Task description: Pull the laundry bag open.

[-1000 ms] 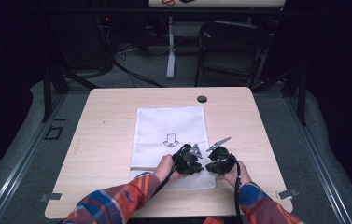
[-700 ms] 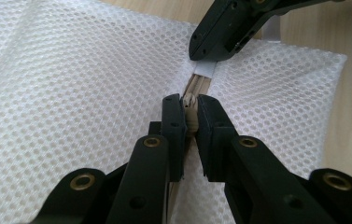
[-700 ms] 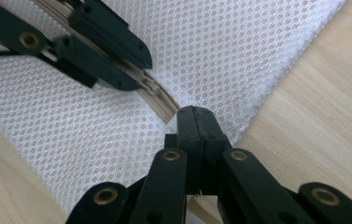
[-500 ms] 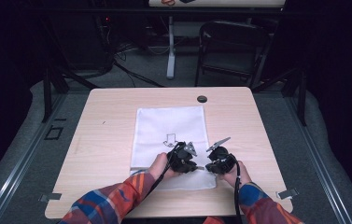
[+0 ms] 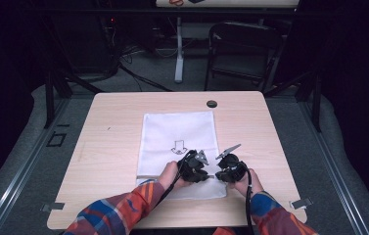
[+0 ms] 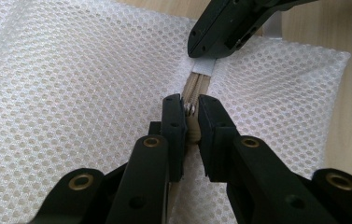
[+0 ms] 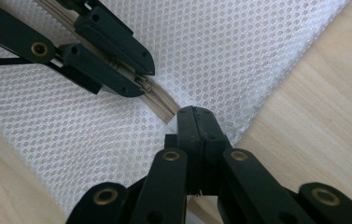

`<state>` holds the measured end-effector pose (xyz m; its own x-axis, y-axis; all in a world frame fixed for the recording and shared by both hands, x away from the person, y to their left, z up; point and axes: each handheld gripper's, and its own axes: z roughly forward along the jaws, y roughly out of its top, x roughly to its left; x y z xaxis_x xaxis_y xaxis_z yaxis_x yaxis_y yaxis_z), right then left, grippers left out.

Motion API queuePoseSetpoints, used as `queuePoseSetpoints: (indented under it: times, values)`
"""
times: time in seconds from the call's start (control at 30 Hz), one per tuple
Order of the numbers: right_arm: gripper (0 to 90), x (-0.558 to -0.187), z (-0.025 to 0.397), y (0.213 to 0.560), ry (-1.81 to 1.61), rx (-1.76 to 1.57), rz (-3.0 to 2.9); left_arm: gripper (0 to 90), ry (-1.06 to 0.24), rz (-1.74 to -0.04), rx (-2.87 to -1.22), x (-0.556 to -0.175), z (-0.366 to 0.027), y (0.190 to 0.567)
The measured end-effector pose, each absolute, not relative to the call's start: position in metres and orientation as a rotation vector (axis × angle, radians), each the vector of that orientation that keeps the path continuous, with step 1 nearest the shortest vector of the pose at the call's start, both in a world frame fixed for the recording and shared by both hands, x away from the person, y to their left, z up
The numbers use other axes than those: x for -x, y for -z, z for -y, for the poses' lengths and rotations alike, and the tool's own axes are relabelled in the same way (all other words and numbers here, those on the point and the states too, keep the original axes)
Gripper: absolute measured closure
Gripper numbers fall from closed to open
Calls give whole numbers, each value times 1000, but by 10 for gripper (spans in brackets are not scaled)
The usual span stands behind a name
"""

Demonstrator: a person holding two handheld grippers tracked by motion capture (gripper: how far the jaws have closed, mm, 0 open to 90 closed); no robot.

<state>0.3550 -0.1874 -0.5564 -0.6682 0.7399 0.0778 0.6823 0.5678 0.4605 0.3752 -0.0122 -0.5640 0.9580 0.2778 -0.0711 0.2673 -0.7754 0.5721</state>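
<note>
Likely snag first: zipper pull (image 6: 191,108) slipping out of the narrow pinch, or mesh catching in the teeth, if the left gripper (image 6: 190,122) drags along the zipper (image 6: 197,91) while the far end is not held taut (only a judgement, nothing of the kind visible yet). Could also bunch the mesh laundry bag (image 5: 179,132) toward the person should the right gripper (image 7: 196,122) lose its hold on the bag's edge, since thin netting gives little to bite on. White bag lying flat on the wooden desk (image 5: 108,147), near the person's edge, printed arrow (image 5: 178,146) upward on its middle, zipper running across its near end. Left gripper's fingers (image 6: 173,128) set close on either side of the tan zipper tape, small metal pull between their tips, apparently pinching it. Right gripper's fingers (image 7: 187,126) pressed together, tips at the zipper's end where the tape stops, seemingly clamping the mesh there; whether fabric really sits between them cannot be told for certain. Both grippers close to each other over the bag's near right part, almost tip to tip, in the high view left gripper (image 5: 197,161) just beside right gripper (image 5: 226,164). Small dark round grommet (image 5: 212,104) in the desk beyond the bag, well apart from the hands.
</note>
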Motion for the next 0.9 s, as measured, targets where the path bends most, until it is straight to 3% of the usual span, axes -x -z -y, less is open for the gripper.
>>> queuePoseSetpoints:
  times: [0.9]
  values:
    - [900,-355,188,556,-704,-1247,-2665,823,-18,-445,-2521,-380,-7,559]
